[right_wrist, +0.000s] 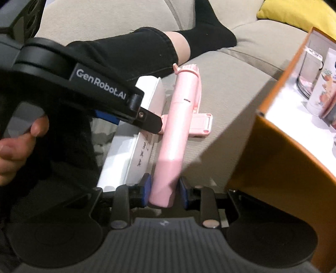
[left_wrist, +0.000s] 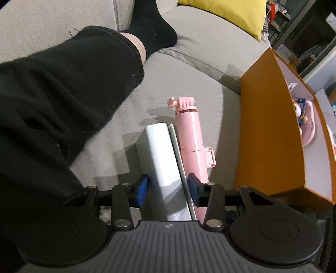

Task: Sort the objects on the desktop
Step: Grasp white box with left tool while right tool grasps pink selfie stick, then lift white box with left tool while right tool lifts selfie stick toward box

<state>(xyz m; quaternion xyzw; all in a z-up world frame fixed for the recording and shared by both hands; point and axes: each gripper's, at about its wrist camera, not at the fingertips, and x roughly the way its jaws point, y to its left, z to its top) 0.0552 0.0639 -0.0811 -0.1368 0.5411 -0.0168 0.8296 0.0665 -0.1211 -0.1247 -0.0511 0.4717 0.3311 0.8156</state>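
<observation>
A white flat box lies on the grey sofa cushion with a pink selfie stick right beside it. My left gripper has its blue-padded jaws around the box's near end, touching both sides. In the right wrist view my right gripper has its jaws closed on the near end of the pink selfie stick. The white box lies to the stick's left, and the left gripper's fingers reach over it from the left.
An orange open box stands to the right on the sofa, with a pink toy inside; in the right wrist view the orange box holds jars and cups. A person's black-clad leg lies at left. A yellow cushion sits behind.
</observation>
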